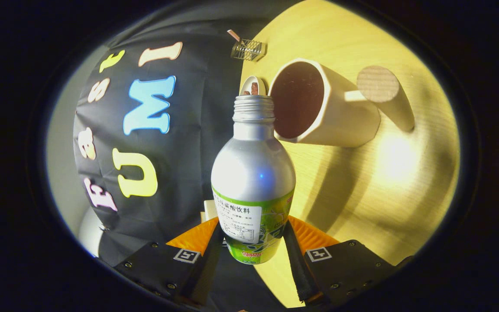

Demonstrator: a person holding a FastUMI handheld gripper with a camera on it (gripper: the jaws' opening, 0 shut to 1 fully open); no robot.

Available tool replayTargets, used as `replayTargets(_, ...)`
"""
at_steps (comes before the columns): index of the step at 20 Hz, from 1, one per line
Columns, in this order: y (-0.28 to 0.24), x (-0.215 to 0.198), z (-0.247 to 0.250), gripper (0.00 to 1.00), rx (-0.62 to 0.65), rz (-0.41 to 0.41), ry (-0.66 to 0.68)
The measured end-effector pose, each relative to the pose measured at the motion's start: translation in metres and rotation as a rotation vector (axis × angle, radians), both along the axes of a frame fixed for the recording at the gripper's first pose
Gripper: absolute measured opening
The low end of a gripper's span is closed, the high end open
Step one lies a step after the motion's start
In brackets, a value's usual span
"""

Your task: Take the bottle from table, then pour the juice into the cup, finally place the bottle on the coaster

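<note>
The bottle (253,173) is clamped between the jaws of the gripper (253,242), both fingers (209,255) being pressed against its labelled lower body, one on each side. It is a silver bottle with a green and white label, and its threaded neck is uncapped. The whole view is seen rolled, so that the light wooden desk (388,182) stands on one side and the dark booth wall (180,173) on the other.

The open neck is held just beside the rim of the cup (319,108), a pale cup with a dark inside, whose mouth is turned towards the bottle. No stream of juice can be made out between the neck and the cup.

Beyond the cup, a round coaster (378,83) of wooden look is seen near it. Further off, a small wire basket (248,49) is seen at the desk's edge.
</note>
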State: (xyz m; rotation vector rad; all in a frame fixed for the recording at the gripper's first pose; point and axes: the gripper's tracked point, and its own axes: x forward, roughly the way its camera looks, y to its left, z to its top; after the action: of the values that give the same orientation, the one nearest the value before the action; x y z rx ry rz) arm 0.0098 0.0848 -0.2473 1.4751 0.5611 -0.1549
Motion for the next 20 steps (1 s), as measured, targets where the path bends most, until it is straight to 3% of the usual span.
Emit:
replayTargets(7, -0.013, -0.016, -0.013, 0.74, -0.268, 0.073, 0.06)
replayTargets(20, -0.035, -0.004, -0.003, 0.75, -0.659, 0.095, 0.02)
